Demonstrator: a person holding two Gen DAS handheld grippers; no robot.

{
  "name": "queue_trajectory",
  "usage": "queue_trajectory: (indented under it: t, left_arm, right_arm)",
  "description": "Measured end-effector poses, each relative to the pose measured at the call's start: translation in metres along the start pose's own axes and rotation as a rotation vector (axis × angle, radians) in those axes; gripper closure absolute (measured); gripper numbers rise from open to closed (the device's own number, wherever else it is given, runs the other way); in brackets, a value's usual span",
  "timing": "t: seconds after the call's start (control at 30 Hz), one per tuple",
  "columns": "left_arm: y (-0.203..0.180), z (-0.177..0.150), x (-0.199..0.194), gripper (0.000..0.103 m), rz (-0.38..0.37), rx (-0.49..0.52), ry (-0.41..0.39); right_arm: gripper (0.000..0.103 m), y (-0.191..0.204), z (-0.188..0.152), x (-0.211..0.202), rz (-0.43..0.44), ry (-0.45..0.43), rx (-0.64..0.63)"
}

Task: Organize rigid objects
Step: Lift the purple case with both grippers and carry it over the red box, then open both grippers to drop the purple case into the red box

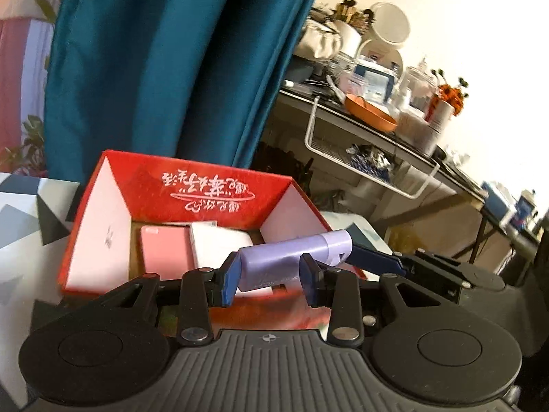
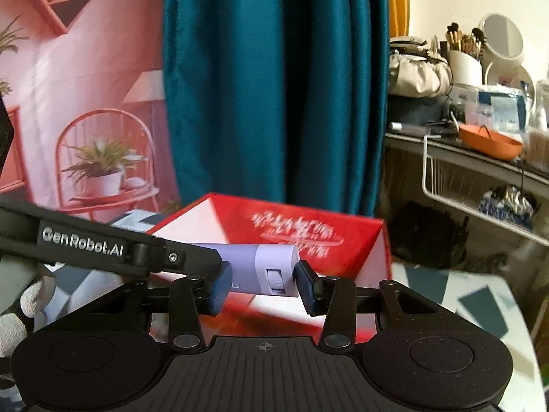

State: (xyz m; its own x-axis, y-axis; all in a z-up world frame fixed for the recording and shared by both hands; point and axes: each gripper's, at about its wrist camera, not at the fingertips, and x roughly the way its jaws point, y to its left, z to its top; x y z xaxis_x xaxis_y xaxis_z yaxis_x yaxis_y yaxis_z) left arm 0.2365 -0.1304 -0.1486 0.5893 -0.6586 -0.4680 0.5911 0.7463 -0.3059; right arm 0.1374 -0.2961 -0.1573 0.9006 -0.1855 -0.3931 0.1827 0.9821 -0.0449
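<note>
Both claws clamp one lavender plastic cylinder with a paler cap and slider switch (image 1: 295,257), held level in the air just above the near edge of the open red cardboard box with white script (image 1: 192,185). Left claw (image 1: 271,279) pinches the body end, right claw (image 2: 262,283) the cap end; pads press on it from both sides, each at a narrow gap. My read: a two-ended grip keeps it from rolling, or sets up pulling the cap off before it's boxed.

Count: 1 cylinder, 1 box, 2 flat items already inside, one pink rectangular case (image 1: 164,252) and one white rectangular case (image 1: 223,243) side by side. Box sits on the desk with grey geometric-print cloth (image 2: 473,295)
</note>
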Motion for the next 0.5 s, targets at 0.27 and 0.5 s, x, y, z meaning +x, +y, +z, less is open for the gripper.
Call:
queue_trajectory:
  t: [0.27,0.5]
  left_arm:
    - [0.022,0.01,0.06,0.065,0.028,-0.093,0.105]
    - [0.036,0.009,0.083,0.065,0.053,-0.098,0.146]
  right_arm:
    - [0.063,-0.026,0.008,0.063,0.029,0.11,0.011]
    - [0.064,-0.029,0.002,0.095,0.04,0.165,-0.033]
